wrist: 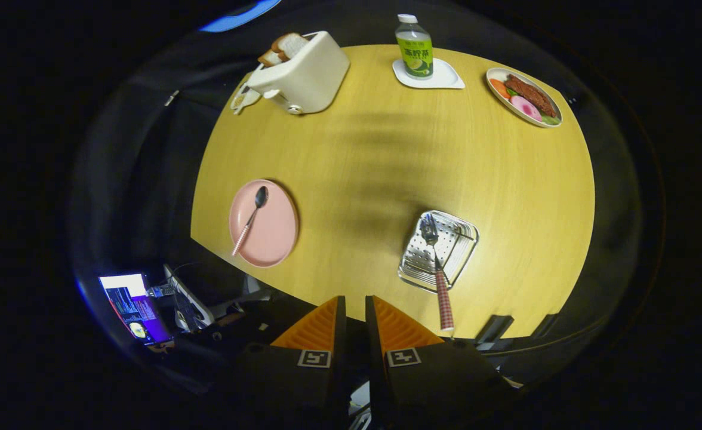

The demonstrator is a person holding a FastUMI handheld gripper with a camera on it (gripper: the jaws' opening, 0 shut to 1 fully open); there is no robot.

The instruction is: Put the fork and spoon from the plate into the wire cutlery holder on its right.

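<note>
I look down on a yellow table (387, 155) from high above. A pink plate (274, 236) lies near the table's front edge, left of my fingers, with a dark-bowled spoon (252, 218) resting on it, patterned handle toward me. To the plate's right stands the wire cutlery holder (465, 232). A fork (440, 280) lies in it, tines inside and checked handle sticking out over the near rim toward me. My gripper (353, 306) hovers well above the table's front edge, between plate and holder, fingers nearly together with nothing between them.
At the far side stand a cream toaster (306, 74) with bread slices, a green-labelled bottle (415, 51) on a white coaster (445, 79), and a plate of food (524, 97). A lit screen (131, 304) and cables sit below the table's edge, left of my fingers.
</note>
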